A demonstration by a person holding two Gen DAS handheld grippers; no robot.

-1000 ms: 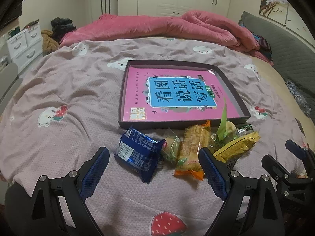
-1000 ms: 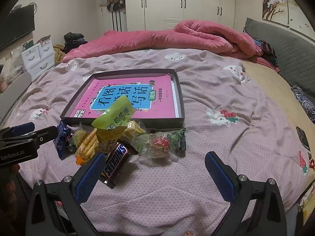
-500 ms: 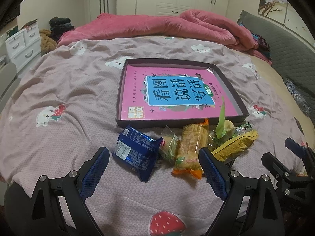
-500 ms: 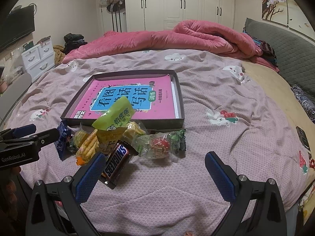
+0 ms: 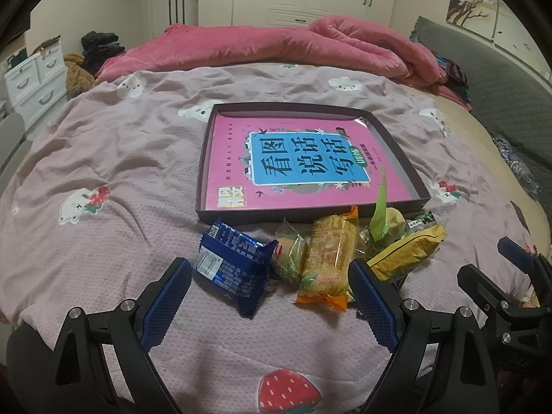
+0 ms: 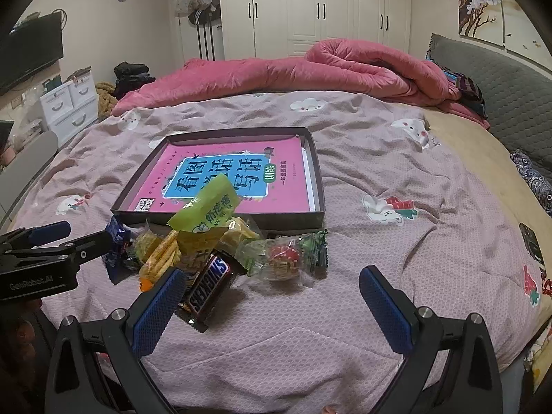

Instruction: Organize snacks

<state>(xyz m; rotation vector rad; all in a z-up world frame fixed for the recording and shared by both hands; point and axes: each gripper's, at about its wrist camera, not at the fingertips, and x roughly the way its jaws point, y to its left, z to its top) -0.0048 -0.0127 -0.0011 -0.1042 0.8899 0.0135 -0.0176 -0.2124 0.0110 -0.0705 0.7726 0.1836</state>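
Pink bedspread (image 5: 103, 158) holds the snacks (image 5: 321, 255) heaped just before the dark tray (image 5: 203, 158); left gripper (image 5: 269, 307) and right gripper (image 6: 269, 307) hover spread and empty. Overlapping slick wrappers could slip or drag neighbours when pinched

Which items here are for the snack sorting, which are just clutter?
Job: blue snack packet, orange cracker pack, Snickers bar, clear candy bag, tray.
Clutter: pink book, pink duvet, drawer unit.
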